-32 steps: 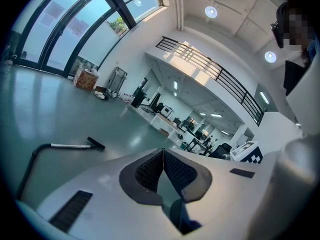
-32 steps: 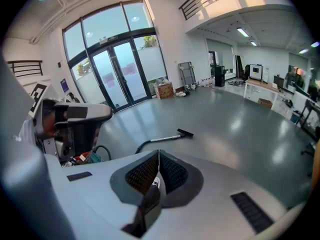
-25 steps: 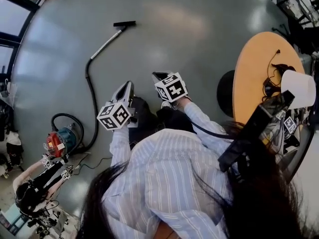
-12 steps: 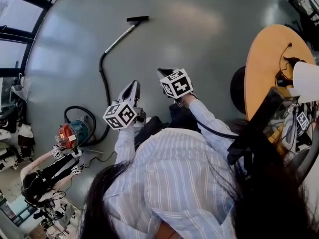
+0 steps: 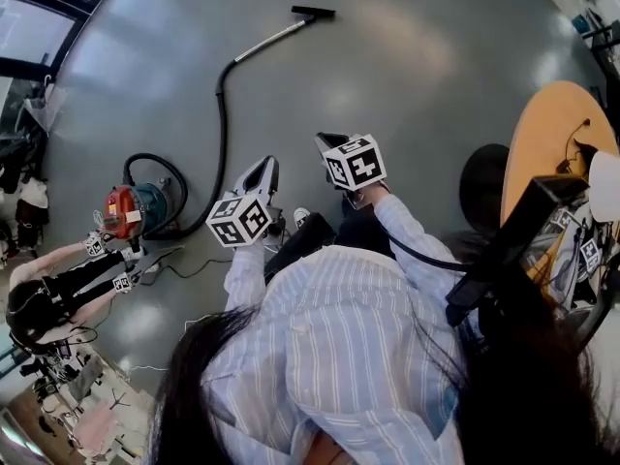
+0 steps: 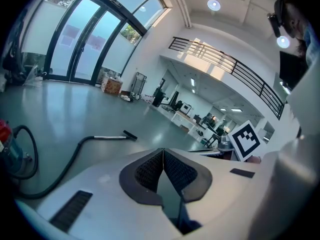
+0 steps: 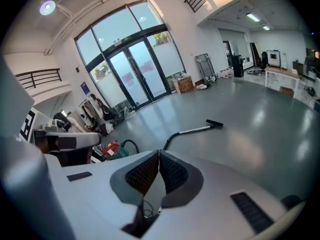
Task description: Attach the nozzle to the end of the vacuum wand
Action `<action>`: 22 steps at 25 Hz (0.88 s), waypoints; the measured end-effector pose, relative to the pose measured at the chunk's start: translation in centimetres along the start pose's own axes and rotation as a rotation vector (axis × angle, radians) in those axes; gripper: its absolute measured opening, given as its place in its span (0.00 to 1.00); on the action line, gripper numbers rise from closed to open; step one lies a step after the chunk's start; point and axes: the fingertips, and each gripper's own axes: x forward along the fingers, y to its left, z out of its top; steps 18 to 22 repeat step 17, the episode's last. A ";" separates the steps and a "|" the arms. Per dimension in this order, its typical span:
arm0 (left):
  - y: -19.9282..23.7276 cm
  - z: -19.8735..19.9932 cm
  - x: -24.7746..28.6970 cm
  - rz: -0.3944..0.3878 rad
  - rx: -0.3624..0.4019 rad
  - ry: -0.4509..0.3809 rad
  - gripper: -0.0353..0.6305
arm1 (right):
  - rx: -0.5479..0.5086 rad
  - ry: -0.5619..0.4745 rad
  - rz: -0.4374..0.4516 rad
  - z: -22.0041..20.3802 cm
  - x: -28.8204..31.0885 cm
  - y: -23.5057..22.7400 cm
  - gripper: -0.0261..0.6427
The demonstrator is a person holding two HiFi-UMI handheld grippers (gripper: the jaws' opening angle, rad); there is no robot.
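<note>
The vacuum lies on the grey floor ahead of me: a red and teal canister (image 5: 134,209), a black hose (image 5: 222,105), and a silver wand (image 5: 272,38) with a black nozzle (image 5: 312,13) at its far end. Whether nozzle and wand are joined I cannot tell. Both grippers are held in the air, far short of the vacuum. My left gripper (image 5: 268,164) is shut with nothing in it, its pads (image 6: 172,170) meeting. My right gripper (image 5: 328,140) is also shut and empty, aimed toward the nozzle (image 7: 215,123) and wand (image 7: 192,130). The left gripper view shows the nozzle (image 6: 130,135) and canister (image 6: 7,151).
A round wooden table (image 5: 550,143) with cables stands at the right, a dark round base (image 5: 484,187) beside it. Another person (image 5: 53,298) crouches at the left near the canister. A thin cable (image 5: 189,267) trails on the floor. Glass doors (image 7: 135,74) stand beyond.
The view has swung: vacuum, hose and nozzle have drifted right and up in the head view, the table has slid right. Both grippers travelled along with me, still shut.
</note>
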 end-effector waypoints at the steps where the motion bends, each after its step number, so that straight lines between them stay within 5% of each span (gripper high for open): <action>1: 1.1 -0.3 -1.1 0.002 -0.006 -0.003 0.06 | -0.006 0.010 0.008 -0.5 0.6 1.6 0.06; 7: 6.7 -1.3 -5.4 0.013 -0.050 -0.018 0.06 | -0.044 0.052 0.022 -2.9 3.6 7.8 0.06; 22: 8.6 -4.0 -10.1 -0.029 -0.052 -0.029 0.06 | -0.067 0.048 -0.026 -5.7 3.2 11.7 0.06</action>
